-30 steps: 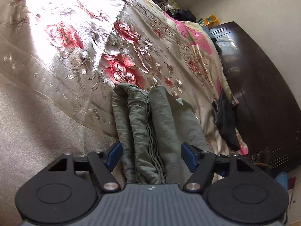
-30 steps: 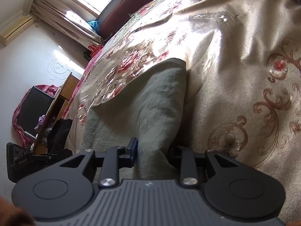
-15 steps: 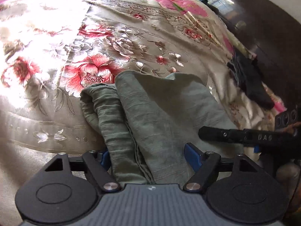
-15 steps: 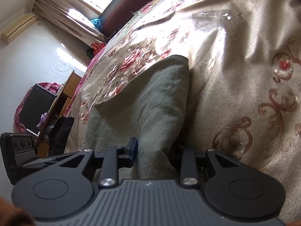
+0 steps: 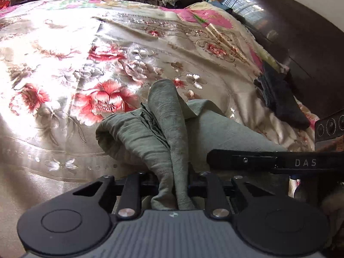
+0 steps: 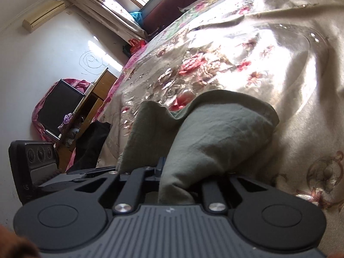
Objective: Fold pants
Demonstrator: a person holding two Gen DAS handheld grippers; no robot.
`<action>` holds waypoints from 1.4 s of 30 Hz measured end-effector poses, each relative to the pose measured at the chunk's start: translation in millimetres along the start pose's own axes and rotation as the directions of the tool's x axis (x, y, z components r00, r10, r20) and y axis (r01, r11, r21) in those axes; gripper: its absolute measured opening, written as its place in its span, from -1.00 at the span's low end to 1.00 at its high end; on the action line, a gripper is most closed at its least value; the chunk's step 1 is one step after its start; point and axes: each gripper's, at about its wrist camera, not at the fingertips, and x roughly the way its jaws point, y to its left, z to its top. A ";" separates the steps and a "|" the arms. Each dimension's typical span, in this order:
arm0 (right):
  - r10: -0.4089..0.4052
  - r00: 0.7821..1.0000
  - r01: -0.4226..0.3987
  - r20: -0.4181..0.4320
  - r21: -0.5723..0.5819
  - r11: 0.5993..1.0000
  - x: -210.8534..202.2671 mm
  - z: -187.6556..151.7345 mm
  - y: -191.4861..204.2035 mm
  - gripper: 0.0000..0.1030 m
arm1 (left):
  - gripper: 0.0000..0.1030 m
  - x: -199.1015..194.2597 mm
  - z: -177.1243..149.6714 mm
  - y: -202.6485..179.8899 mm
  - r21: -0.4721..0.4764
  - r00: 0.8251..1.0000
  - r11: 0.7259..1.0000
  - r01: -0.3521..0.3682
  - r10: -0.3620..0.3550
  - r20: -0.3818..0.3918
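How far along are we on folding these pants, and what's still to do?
Partly done: the green pants already lie bundled in layers on the floral bedspread, not spread flat. In hand: the left hand-held gripper is shut on a bunched edge, and the right hand-held gripper is shut on another part, which tents up from the bed. Left: carry the gripped edges over, lay them down and release. The bundle looks lumpy, so likely smoothing too.

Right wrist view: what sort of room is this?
Most likely a home bedroom. The green pants lie on a bed under a floral bedspread, with a curtained window beyond it and a wall air conditioner. The left wrist view shows a dark wooden headboard.
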 end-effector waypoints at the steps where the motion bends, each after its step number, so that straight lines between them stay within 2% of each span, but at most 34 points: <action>1: 0.005 1.000 -0.005 0.004 -0.014 1.000 -1.3 2.3 7.7 -0.75 | -0.33 -9.7 1.6 0.4 0.010 1.000 1.000 0.001 -0.002 0.024; 6: 0.077 0.997 -0.075 0.017 -0.071 0.995 7.4 20.3 61.6 -0.75 | -0.33 -67.0 13.1 18.2 0.027 0.991 1.000 -0.001 -0.003 0.133; 11: 0.176 0.984 -0.177 -0.022 -0.147 0.973 72.9 35.1 139.7 -0.75 | -0.33 -136.7 24.7 73.2 0.018 0.964 0.993 -0.116 0.108 0.242; 14: 0.225 0.971 -0.236 -0.082 -0.167 0.957 137.2 41.7 189.0 -0.75 | -0.33 -172.9 28.3 126.5 -0.016 0.940 0.976 -0.216 0.212 0.266; 17: 0.263 0.957 -0.282 -0.126 -0.169 0.945 200.5 46.9 229.3 -0.75 | -0.32 -201.1 34.4 175.9 -0.015 0.912 0.946 -0.325 0.317 0.260; 21: 0.318 0.936 -0.341 -0.154 -0.162 0.926 270.8 43.7 272.7 -0.74 | -0.32 -233.7 41.6 235.5 -0.037 0.862 0.896 -0.443 0.437 0.258; 22: 0.316 0.934 -0.342 -0.165 -0.166 0.925 288.3 42.8 279.7 -0.74 | -0.32 -238.8 41.0 253.6 -0.052 0.846 0.879 -0.473 0.470 0.251; 24: 0.251 0.945 -0.290 -0.212 -0.182 0.939 332.7 34.3 292.1 -0.63 | -0.28 -237.1 37.7 291.0 -0.082 0.835 0.858 -0.508 0.513 0.200; 25: 0.198 0.950 -0.249 -0.240 -0.208 0.946 349.3 29.3 294.0 -0.60 | -0.26 -233.1 33.0 311.0 -0.122 0.824 0.840 -0.529 0.542 0.166; 26: 0.101 0.961 -0.167 -0.258 -0.245 0.955 365.6 18.9 292.1 -0.50 | -0.23 -227.0 27.0 327.8 -0.153 0.813 0.821 -0.550 0.569 0.126; 27: 0.017 0.960 -0.098 -0.278 -0.282 0.954 377.7 10.0 288.8 -0.45 | -0.20 -217.8 17.4 344.5 -0.174 0.794 0.791 -0.586 0.604 0.074; 28: -0.019 0.957 -0.077 -0.290 -0.316 0.946 384.0 5.2 285.1 -0.54 | -0.11 -206.5 6.4 358.7 -0.174 0.765 0.756 -0.631 0.643 0.020; 29: -0.015 0.958 -0.083 -0.288 -0.324 0.942 380.8 1.6 280.2 -0.58 | 0.10 -202.2 -3.8 364.7 -0.171 0.761 0.750 -0.638 0.649 0.010; 30: -0.002 0.960 -0.084 -0.280 -0.294 0.952 372.5 2.8 275.0 -0.50 | 0.14 -201.5 -10.8 364.1 -0.177 0.763 0.754 -0.633 0.646 0.026; 32: -0.012 0.970 -0.063 -0.244 -0.295 0.953 353.0 7.5 271.7 -0.29 | 0.18 -209.9 -18.5 353.5 -0.180 0.745 0.742 -0.646 0.664 0.068; 33: -0.027 0.975 -0.046 -0.222 -0.320 0.946 344.7 9.7 271.3 -0.29 | 0.25 -212.3 -19.3 349.8 -0.177 0.733 0.733 -0.657 0.676 0.074; 35: -0.045 0.984 -0.014 -0.170 -0.331 0.944 325.5 15.3 269.5 -0.29 | 0.31 -220.1 -20.0 346.2 -0.155 0.688 0.689 -0.708 0.723 0.069; 37: -0.043 0.988 -0.005 -0.147 -0.309 0.951 306.3 18.9 267.0 -0.29 | 0.32 -226.5 -15.4 340.3 -0.152 0.635 0.638 -0.755 0.769 0.071; 38: -0.033 0.990 -0.011 -0.138 -0.310 0.951 292.7 19.3 264.3 -0.29 | 0.32 -230.7 -11.8 338.0 -0.172 0.607 0.609 -0.774 0.792 0.070; 39: -0.040 0.990 -0.007 -0.135 -0.326 0.945 280.0 17.7 262.2 -0.31 | 0.31 -235.2 -9.0 335.6 -0.200 0.588 0.589 -0.783 0.806 0.073; 41: -0.084 0.991 0.041 -0.101 -0.366 0.930 246.8 9.2 251.1 -0.29 | 0.31 -244.7 -4.0 330.9 -0.252 0.538 0.542 -0.801 0.838 0.090; 42: -0.097 0.991 0.058 -0.089 -0.370 0.927 228.4 5.4 242.5 -0.29 | 0.30 -246.7 -1.4 326.6 -0.255 0.496 0.503 -0.826 0.863 0.096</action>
